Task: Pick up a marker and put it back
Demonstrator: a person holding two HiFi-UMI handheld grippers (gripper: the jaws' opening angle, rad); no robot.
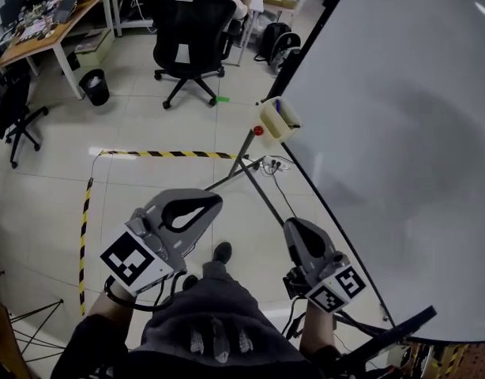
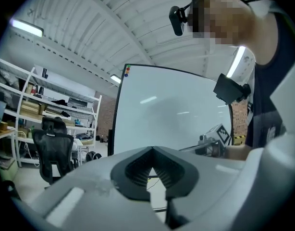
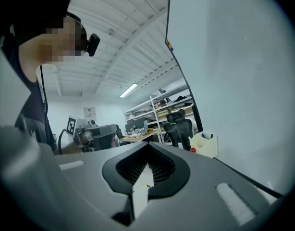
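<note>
A cream holder (image 1: 278, 121) hangs at the whiteboard's (image 1: 400, 133) lower edge, with a blue marker (image 1: 278, 106) standing in it and a red knob (image 1: 258, 131) beside it. The holder (image 3: 205, 145) and marker (image 3: 203, 135) also show in the right gripper view, ahead and to the right of the jaws. My left gripper (image 1: 216, 199) is shut and holds nothing, well short of the holder. My right gripper (image 1: 292, 225) is shut and holds nothing, close to the board's frame. Both jaw pairs (image 2: 152, 149) (image 3: 148, 146) meet at their tips. Each gripper view shows the other gripper (image 2: 212, 143) (image 3: 92, 134).
The board's stand legs (image 1: 246, 172) and a cable cluster (image 1: 272, 164) lie on the tiled floor ahead. Yellow-black tape (image 1: 159, 154) marks the floor. A black office chair (image 1: 191, 30), a black bin (image 1: 95, 87) and a cluttered desk (image 1: 45, 30) stand farther off.
</note>
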